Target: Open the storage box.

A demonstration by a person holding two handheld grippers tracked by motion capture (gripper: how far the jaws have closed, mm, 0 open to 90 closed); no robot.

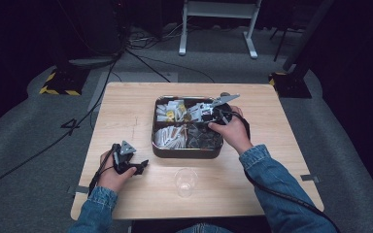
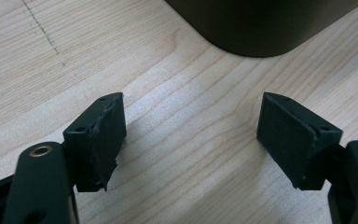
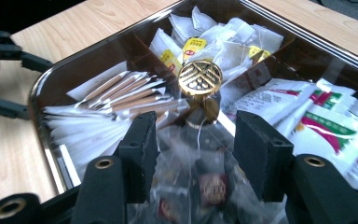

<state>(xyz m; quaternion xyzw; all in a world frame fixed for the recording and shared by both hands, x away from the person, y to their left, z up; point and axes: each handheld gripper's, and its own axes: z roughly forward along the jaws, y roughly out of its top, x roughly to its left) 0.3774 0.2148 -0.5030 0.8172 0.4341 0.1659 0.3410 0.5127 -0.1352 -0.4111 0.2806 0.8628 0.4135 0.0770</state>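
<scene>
Clear cellophane packets (image 3: 200, 186) lie closest under the right claw (image 3: 193, 149), in the near compartment of the dark metal tin (image 1: 187, 151), just below the tin's brass centre knob (image 3: 200, 78). That claw's jaws stand a moderate way apart, straddling the packets, with nothing pinched between them yet. Around this compartment sit paper-wrapped sticks (image 3: 121, 95) on one side, white tea bags with yellow tags (image 3: 205, 35) beyond the knob, and red-and-green printed sachets (image 3: 317, 112) on the other side. As I judge it, the pick is only starting: no packet is lifted, and the clear plastic cup (image 1: 185, 181) on the worktop (image 1: 126, 107) in front of the tin looks empty, so grasping and carrying remain. From above, the right hand (image 1: 230, 133) reaches forward over the tin, its gripper tilted down into it. Meanwhile the left claw (image 2: 191, 140) rests low over bare wood near the tin's corner, jaws wide apart and empty.
</scene>
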